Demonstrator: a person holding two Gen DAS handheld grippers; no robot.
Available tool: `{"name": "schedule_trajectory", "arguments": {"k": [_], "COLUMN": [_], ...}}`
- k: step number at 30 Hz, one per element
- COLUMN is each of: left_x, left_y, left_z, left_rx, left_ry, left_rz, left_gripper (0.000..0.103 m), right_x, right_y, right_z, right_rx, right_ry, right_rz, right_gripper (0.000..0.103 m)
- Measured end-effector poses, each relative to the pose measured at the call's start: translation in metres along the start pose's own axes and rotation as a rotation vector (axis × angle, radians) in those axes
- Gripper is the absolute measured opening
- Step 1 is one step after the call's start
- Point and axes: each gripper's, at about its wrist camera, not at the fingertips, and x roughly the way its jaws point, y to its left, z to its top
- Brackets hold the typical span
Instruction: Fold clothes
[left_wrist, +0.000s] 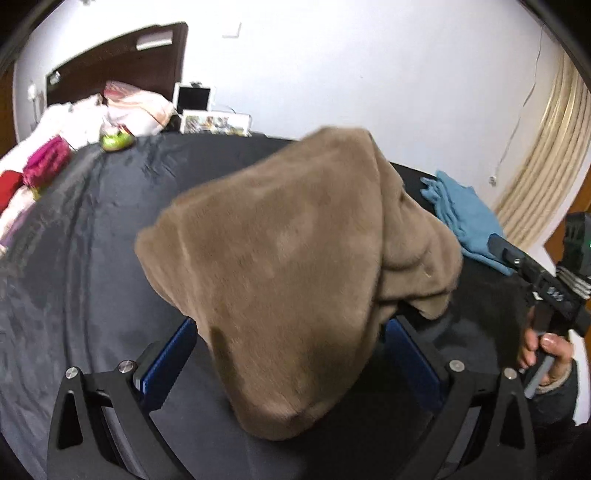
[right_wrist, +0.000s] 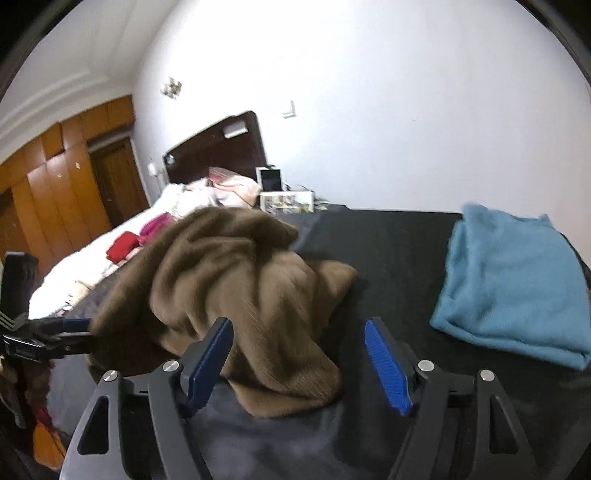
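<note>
Plush brown garment (right_wrist: 236, 295), fuzzy blue cloth (right_wrist: 509, 288), matt dark sheet (left_wrist: 92, 240).

Bedroom in a private home. A bed with a dark wooden headboard (right_wrist: 218, 144) stands against a white wall (right_wrist: 369, 110), its light bedding (right_wrist: 110, 254) rumpled and strewn with a red garment (right_wrist: 122, 251) and a magenta one (right_wrist: 157, 225). Wooden wardrobe doors (right_wrist: 55, 195) fill the side wall below a white ceiling cornice (right_wrist: 55, 99). A cream pleated curtain (left_wrist: 543, 184) hangs at the far side. A dark cloth-covered surface (right_wrist: 388, 251) in the foreground carries a brown plush garment (right_wrist: 240, 295) and a folded blue one (right_wrist: 513, 280)
</note>
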Motion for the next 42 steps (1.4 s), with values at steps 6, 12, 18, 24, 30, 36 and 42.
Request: {"name": "schedule_trajectory", "arguments": {"k": [6,12,18,24,30,36,42], "left_x": [0.013,0.032,0.043,0.051,0.059,0.056,0.044], "left_y": [0.015,0.029,0.042,0.050,0.055,0.060,0.066], "left_z": [0.001,-0.003,-0.004,-0.011,-0.015,-0.017,-0.018], "left_rx": [-0.019,-0.053,-0.068,-0.080,-0.089,-0.095,-0.097], "left_ry": [-0.001,0.022,0.042,0.060,0.077,0.072,0.049], "left_rz": [0.022,0.003,-0.037,-0.084,-0.118,-0.110,-0.071], "left_gripper": [0.103,0.103,0.103,0.102,0.102,0.102,0.103], "right_x": [0.034,0.073,0.126,0.182,0.217,0.204,0.154], "right_y": [0.035,0.041,0.044,0.038,0.037,0.067,0.114], "right_z": [0.027,0.059,0.095,0.104,0.099,0.101,0.103], "right_rx": [-0.003,0.103,0.181,0.294,0.380,0.220,0.003], "right_ry": [0.028,0.061,0.097,0.202,0.281,0.214,0.086], "right_rz": [0.073,0.171,0.180,0.181,0.257,0.326,0.399], "right_gripper": [0.075,0.075,0.075,0.075,0.075,0.032,0.026]}}
